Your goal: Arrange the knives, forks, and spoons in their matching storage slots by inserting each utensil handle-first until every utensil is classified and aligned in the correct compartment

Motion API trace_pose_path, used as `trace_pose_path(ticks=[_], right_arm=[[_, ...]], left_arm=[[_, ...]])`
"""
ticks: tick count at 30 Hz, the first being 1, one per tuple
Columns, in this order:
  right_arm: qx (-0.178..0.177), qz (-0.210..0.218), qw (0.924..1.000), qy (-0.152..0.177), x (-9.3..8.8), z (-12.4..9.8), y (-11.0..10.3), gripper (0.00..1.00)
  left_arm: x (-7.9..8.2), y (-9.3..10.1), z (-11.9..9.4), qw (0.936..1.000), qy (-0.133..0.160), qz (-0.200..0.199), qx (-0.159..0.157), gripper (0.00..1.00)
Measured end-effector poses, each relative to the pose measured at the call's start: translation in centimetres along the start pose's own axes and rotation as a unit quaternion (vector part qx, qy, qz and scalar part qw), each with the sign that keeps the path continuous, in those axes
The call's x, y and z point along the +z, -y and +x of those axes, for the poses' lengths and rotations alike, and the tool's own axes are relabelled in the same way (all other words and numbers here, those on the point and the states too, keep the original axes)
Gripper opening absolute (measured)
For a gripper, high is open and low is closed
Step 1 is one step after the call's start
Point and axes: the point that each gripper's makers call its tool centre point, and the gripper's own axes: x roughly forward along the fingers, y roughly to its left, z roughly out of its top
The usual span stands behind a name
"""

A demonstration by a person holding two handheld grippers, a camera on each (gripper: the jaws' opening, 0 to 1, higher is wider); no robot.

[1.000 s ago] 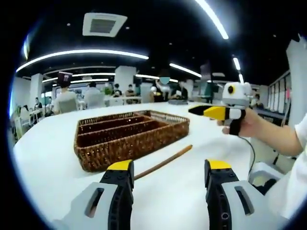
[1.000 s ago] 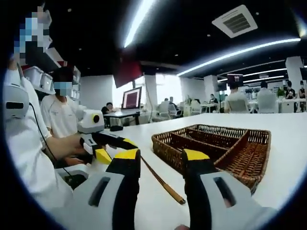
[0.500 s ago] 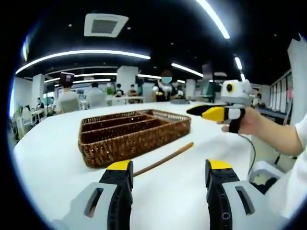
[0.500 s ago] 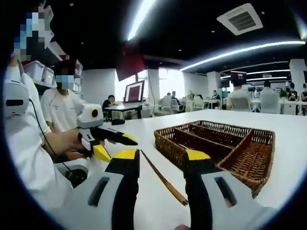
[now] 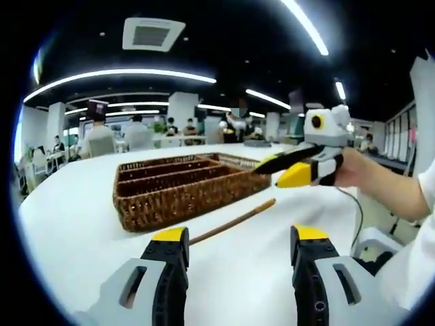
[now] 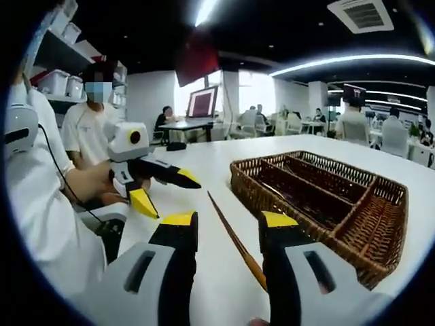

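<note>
A thin wooden stick (image 6: 234, 238) lies on the white table (image 5: 75, 217) at lower centre, just beside the wicker tray (image 6: 319, 204), whose slots look empty. Both the right gripper (image 6: 228, 227) and the left gripper (image 5: 238, 238) hover with jaws spread, holding nothing. The pickup seems not yet begun; next, one must descend and pinch the stick.

In the left gripper view, the basket (image 5: 187, 191) sits on the surface (image 5: 75, 224) at eleven o'clock from the left tongs (image 5: 236, 239). The stick (image 5: 234, 221) lies just before it, toward one o'clock. The right tongs (image 5: 275, 172) hang at two o'clock, above the basket's near corner.
</note>
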Motion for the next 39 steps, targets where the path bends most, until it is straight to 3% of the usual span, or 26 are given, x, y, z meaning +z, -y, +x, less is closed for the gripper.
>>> trace_pose_path(ticks=[8,14,30,39], right_arm=[[-0.004,-0.017,0.9976,-0.067,-2.8,0.4,0.6,0.35],[-0.006,-0.035,0.9918,-0.123,-4.8,0.8,1.2,0.33],[0.026,-0.014,0.9819,-0.187,-5.7,1.7,1.4,0.20],[0.042,-0.020,0.9681,-0.246,-6.3,2.3,1.5,0.13]], left_arm=[[-0.2,0.0,0.0,1.0000,0.000,-0.003,-0.002,0.60],[-0.3,0.0,0.1,1.0000,0.000,-0.005,-0.003,0.60],[-0.4,-0.3,-0.2,1.0000,0.001,-0.008,0.001,0.60],[-0.3,-0.6,-0.5,0.9999,0.003,-0.010,0.005,0.59]])
